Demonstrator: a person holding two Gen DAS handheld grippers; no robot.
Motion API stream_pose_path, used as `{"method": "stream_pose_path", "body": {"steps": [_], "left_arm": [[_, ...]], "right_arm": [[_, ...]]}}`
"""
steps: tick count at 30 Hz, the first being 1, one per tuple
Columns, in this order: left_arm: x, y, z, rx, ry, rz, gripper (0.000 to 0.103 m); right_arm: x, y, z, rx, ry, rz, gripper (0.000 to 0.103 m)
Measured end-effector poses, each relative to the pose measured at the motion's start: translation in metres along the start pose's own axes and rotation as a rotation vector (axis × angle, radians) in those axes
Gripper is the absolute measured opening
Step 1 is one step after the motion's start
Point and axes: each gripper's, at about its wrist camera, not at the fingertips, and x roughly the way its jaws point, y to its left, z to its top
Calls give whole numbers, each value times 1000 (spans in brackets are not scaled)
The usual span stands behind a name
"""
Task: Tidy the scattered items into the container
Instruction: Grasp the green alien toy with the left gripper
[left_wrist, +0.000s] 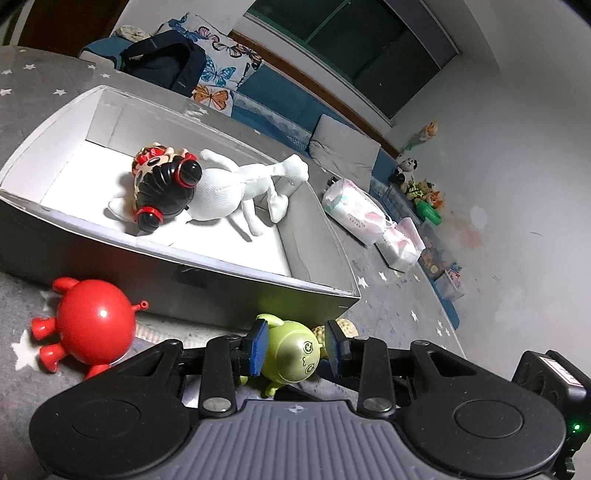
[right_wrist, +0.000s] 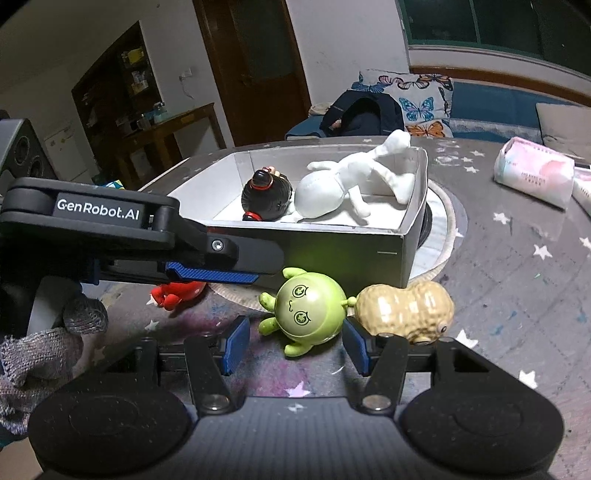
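Two grippers around one green toy

I see the green toy between my left gripper pads, jaws apart. Right gripper also spread, toy at lower centre. Only the right view shows the peanut toy fully; the box sits above.

A grey surface printed with white stars fills the foreground. Behind it runs a blue sofa with a butterfly-print cushion and a dark backpack. A brown wooden door stands in the white wall, beside a dark shelf unit. The window is dark; indoor light is dim.
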Motion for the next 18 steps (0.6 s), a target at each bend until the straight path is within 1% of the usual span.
{"method": "stream_pose_path", "body": {"steps": [4, 15, 18], "left_arm": [[4, 2, 2, -7, 11, 0, 35], [11, 9, 1, -25, 38, -1, 35], [12, 13, 1, -40, 40, 0, 35]], "right_arm": [[5, -2, 1, 32, -1, 0, 57], [15, 1, 4, 61, 2, -5, 57], [17, 1, 5, 75, 3, -8, 55]]}}
